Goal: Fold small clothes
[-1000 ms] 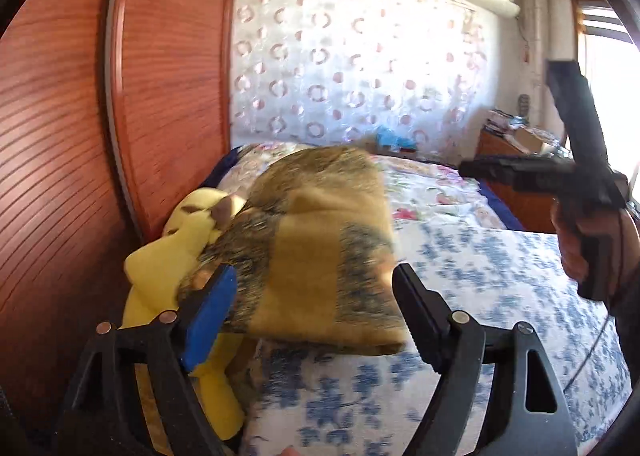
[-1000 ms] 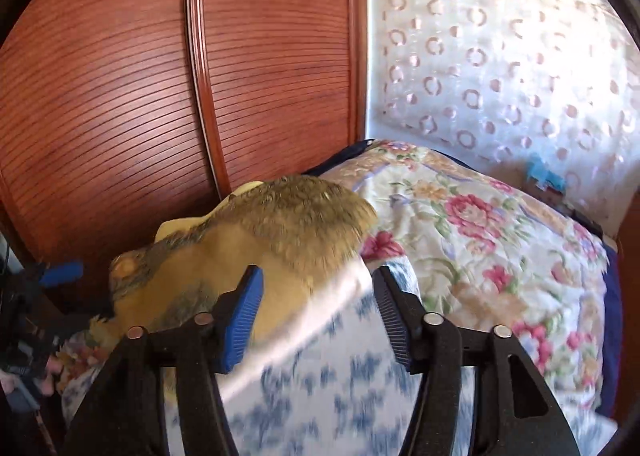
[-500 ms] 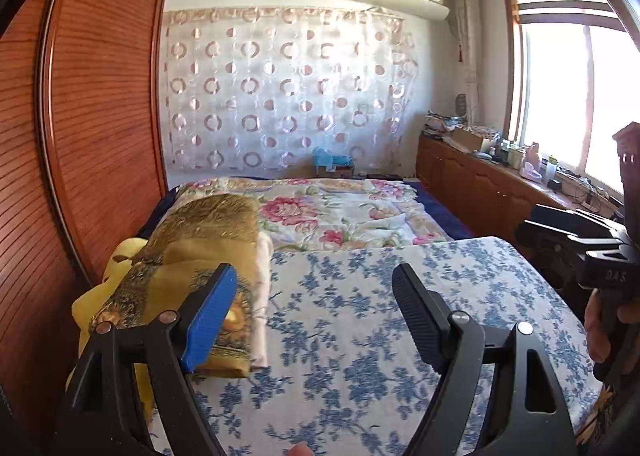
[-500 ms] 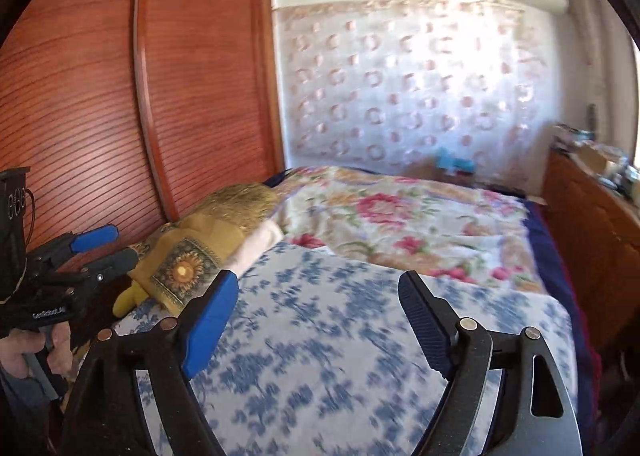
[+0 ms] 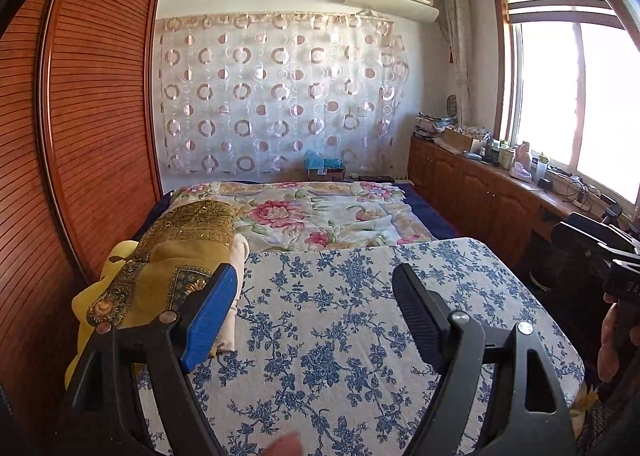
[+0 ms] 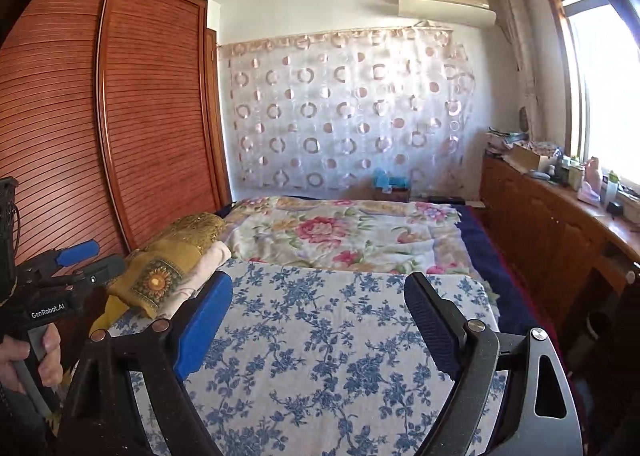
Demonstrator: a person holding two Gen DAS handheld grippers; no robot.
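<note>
Both the left gripper [image 5: 316, 308] and right gripper [image 6: 318, 312] gape empty over the blue-flowered cloth [image 5: 340, 316], folded clothes [image 5: 176, 264] stacked leftward.

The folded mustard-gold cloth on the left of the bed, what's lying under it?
Under the mustard-gold cloth a folded cream garment shows, with something yellow beneath. How much more the pile holds is covered.
</note>
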